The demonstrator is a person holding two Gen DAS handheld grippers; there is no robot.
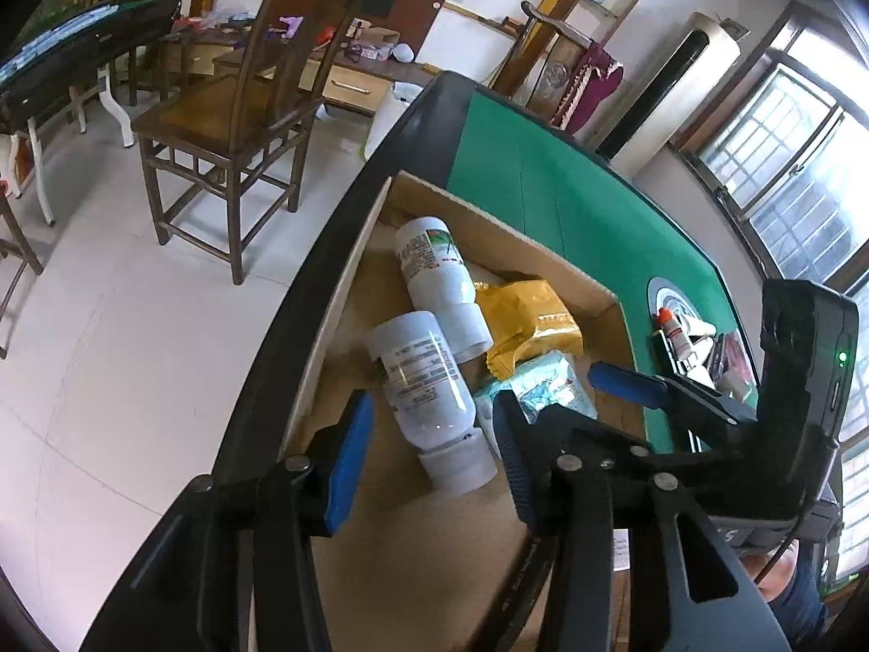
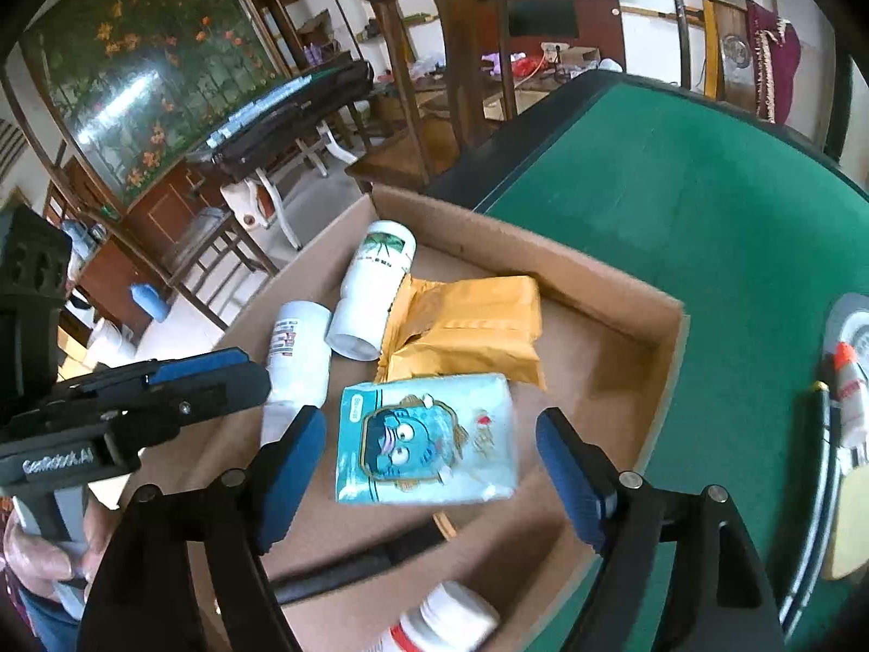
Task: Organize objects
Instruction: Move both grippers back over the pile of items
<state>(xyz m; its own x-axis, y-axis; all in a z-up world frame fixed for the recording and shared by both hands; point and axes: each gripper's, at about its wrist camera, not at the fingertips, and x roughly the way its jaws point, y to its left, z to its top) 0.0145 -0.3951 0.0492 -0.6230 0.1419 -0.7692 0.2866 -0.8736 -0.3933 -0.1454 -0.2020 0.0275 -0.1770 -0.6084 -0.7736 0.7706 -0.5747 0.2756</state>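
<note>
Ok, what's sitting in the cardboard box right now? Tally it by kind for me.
White bottles: 2, one with a palm-tree label and one with a text label, both lying on their sides
Yellow packets: 1
Light blue cartoon packets: 1
Total: 4 in the cardboard box

A red-and-white bottle at the right view's bottom edge isn't counted; its placement is unclear.

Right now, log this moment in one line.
left gripper: open, over white bottle | right gripper: open, over blue packet | cardboard box

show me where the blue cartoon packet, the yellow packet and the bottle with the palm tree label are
blue cartoon packet [image 2: 426, 443]: right wrist view, on the cartoon face.
yellow packet [image 2: 467, 320]: right wrist view, on the middle of its crumpled front.
bottle with the palm tree label [image 2: 375, 282]: right wrist view, on its white side below the label.
</note>
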